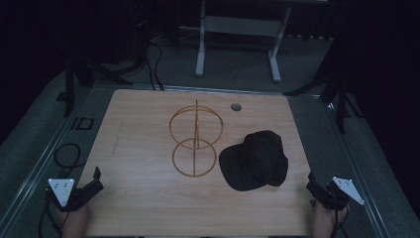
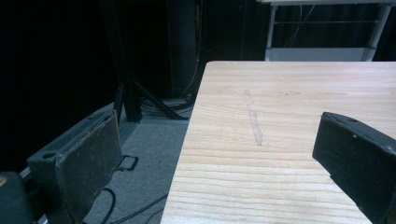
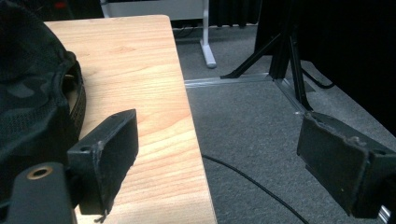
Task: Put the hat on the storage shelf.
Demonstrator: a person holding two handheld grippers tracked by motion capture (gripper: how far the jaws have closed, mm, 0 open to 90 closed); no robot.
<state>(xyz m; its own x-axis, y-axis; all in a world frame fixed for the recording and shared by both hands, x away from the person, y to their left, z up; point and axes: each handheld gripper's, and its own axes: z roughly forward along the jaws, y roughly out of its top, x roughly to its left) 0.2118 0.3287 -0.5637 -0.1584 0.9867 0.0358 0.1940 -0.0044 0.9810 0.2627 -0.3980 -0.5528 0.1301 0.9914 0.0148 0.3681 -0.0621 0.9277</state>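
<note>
A light wooden counter with rounded corners is seen from above. The left gripper is held at the near left corner, its fingers spread wide with nothing between them; in the left gripper view one finger hangs over the carpeted floor beyond the left edge and the other lies over the wood. The right gripper is held at the near right corner, just beyond the right edge. Its fingers are likewise spread wide and empty, one over the counter's right edge and one out over the grey floor, where a thin black cable is laid.

Bare wood is left along the whole near edge between the two grippers, and across the left half of the counter, where a faint pale scuff is seen running toward the far edge. A small round grey hole is set near the far edge, right of the middle.

A wire stand of thin orange-brown rod is placed upright near the middle: two rings, one lying on the wood and one raised above it, joined by an upright rod. A black cap is laid just right of it, toward the near right part of the counter, its brim turned to the left. In the right gripper view the cap's dark mesh fabric is seen close beside the inner finger, whether touching cannot be told
</note>
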